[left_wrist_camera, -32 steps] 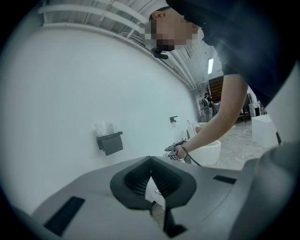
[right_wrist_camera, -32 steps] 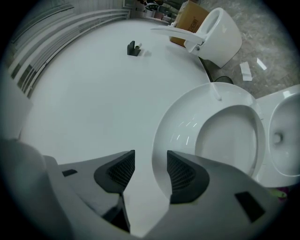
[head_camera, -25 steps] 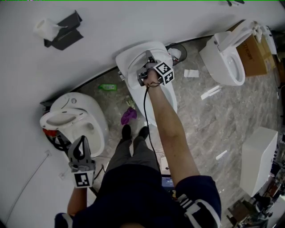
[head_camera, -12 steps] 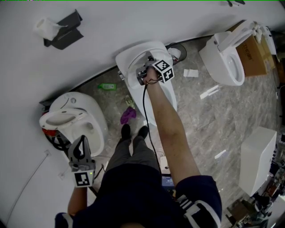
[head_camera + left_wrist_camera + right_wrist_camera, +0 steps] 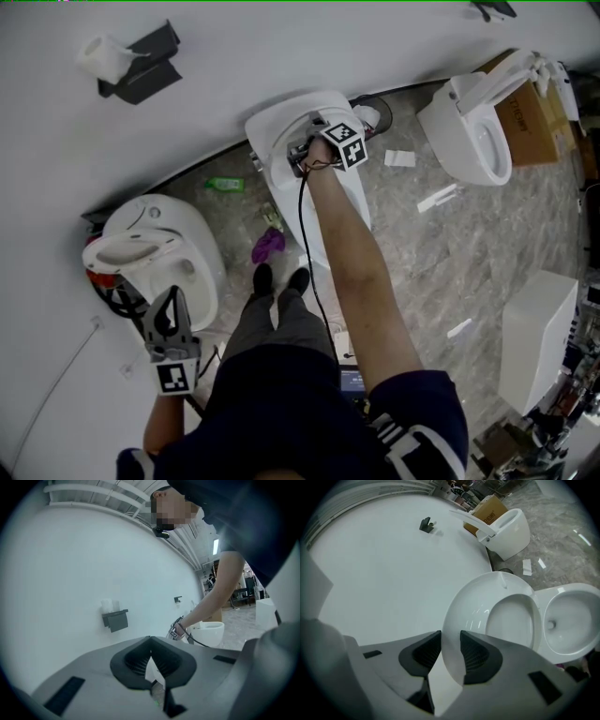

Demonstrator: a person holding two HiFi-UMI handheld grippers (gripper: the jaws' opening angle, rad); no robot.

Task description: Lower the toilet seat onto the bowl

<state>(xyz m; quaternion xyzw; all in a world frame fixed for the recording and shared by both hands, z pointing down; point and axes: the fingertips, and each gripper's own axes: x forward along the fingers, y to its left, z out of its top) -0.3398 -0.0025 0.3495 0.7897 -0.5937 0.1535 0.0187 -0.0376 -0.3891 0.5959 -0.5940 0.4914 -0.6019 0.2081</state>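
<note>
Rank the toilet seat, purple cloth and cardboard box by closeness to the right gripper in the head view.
1. Toilet seat: the right gripper's jaws just closed on it.
2. Purple cloth, floor at left.
3. Cardboard box, far right.

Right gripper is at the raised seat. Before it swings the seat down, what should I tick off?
1. Right gripper has the toilet seat: ok, jaws have just been closing, pads now on its rim.
2. Seat upright, not yet lowered: ok.
3. Bowl rim bare where visible: ok.
4. Left gripper out of the way: ok, shut, empty, off to the side.
5. Grip firm enough: cannot tell.
</note>
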